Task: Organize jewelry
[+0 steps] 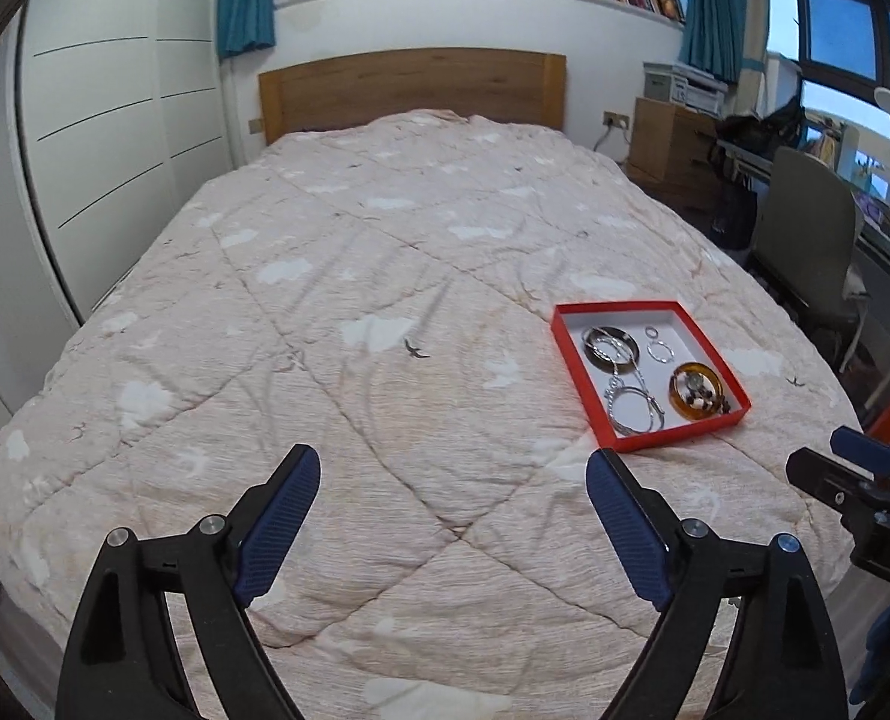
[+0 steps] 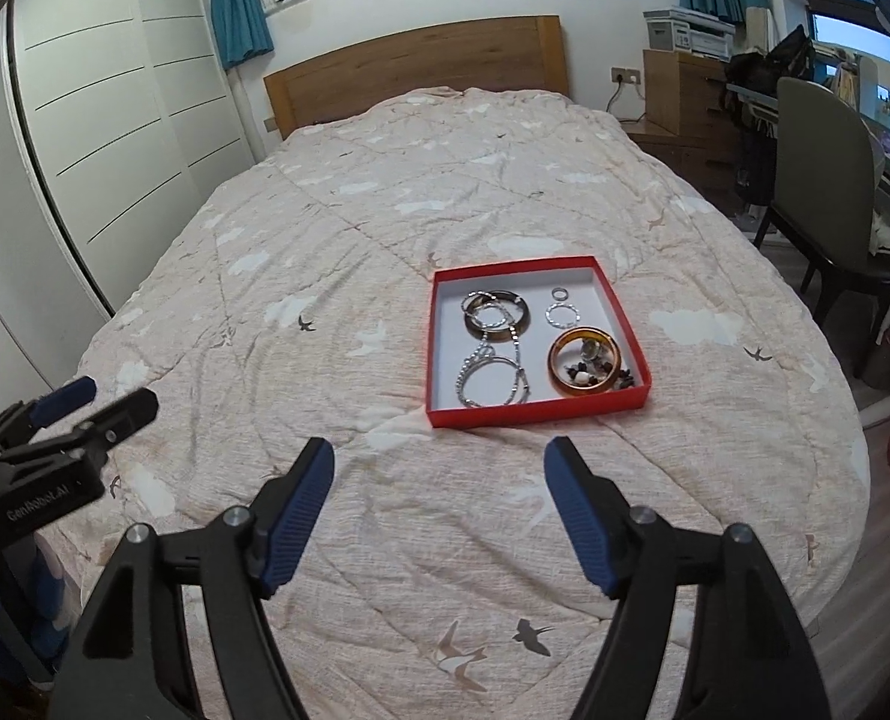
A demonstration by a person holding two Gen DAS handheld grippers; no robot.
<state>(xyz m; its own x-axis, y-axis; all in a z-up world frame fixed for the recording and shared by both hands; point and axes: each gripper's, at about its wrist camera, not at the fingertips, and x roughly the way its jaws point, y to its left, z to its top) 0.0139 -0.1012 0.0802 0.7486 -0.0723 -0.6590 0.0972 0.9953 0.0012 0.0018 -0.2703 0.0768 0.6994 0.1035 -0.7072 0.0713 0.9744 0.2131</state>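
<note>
A red tray (image 2: 619, 306) with a white floor lies on the bed; it also shows in the left wrist view (image 1: 565, 339). In it lie a dark bangle with silver rings (image 2: 496, 313), a silver chain bracelet (image 2: 493, 383), two small rings (image 2: 563, 309) and an amber bangle (image 2: 586, 369) with small beads inside. My right gripper (image 2: 438, 465) is open and empty, just short of the tray's near edge. My left gripper (image 1: 454, 471) is open and empty, left of and nearer than the tray. Each gripper shows at the edge of the other's view.
The quilted pink bedspread (image 2: 336, 276) covers the whole bed. A wooden headboard (image 2: 414, 69) stands at the far end. White wardrobe doors (image 2: 102, 120) are on the left. A grey chair (image 2: 829, 180) and a desk are on the right.
</note>
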